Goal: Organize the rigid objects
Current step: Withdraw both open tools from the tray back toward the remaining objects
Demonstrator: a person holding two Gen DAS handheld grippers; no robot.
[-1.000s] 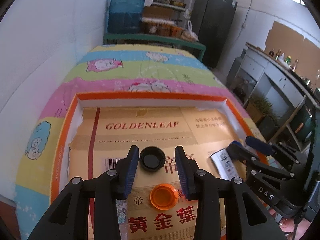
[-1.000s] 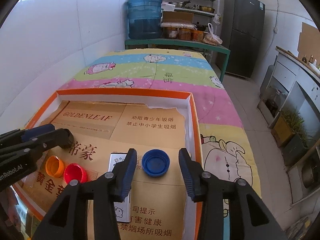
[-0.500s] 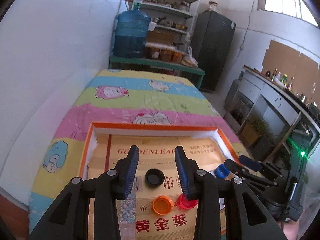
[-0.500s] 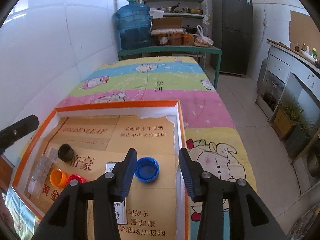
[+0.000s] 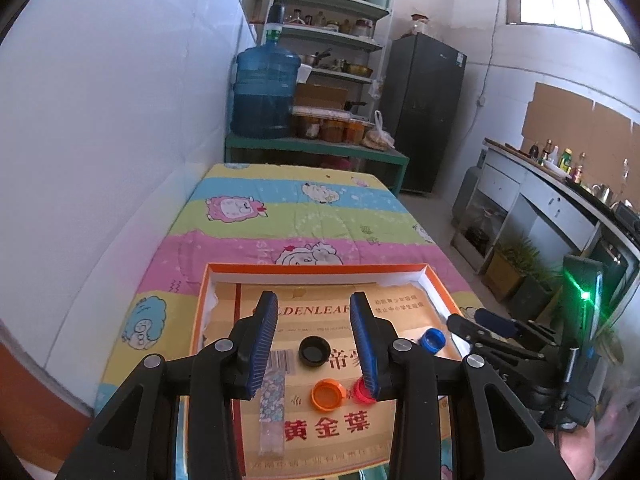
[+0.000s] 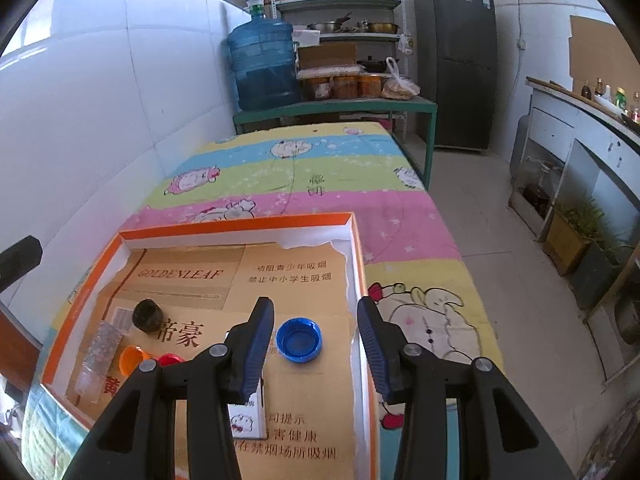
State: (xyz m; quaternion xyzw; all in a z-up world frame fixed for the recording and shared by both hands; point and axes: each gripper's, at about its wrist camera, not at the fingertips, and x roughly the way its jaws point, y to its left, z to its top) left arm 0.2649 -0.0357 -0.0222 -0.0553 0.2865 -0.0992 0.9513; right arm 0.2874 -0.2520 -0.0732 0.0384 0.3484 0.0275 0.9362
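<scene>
An orange-rimmed tray [image 5: 320, 268] lined with brown cardboard lies on the striped bedspread. On the cardboard are a black cap [image 5: 315, 351], an orange cap [image 5: 329, 394], a red cap [image 5: 357, 391] partly behind a finger, and a blue cap [image 5: 433, 339]. My left gripper [image 5: 313, 304] hovers open above the black cap with nothing between its fingers. My right gripper [image 6: 316, 308] is open above the blue cap [image 6: 299, 339], also holding nothing. The right wrist view also shows the black cap [image 6: 147, 316], orange cap [image 6: 133, 358] and red cap [image 6: 170, 359] at the tray's left.
A patterned flat strip [image 5: 274, 412] lies at the tray's left, and a small white box [image 6: 246, 416] sits under my right gripper's left finger. A white wall runs along the left of the bed. A green bench with a water jug [image 6: 264, 64] stands beyond the bed; floor and cabinets lie to the right.
My left gripper has risen and drawn back from the black cap, so the whole tray now shows. The right gripper has lifted slightly above the blue cap. No cap has moved.
</scene>
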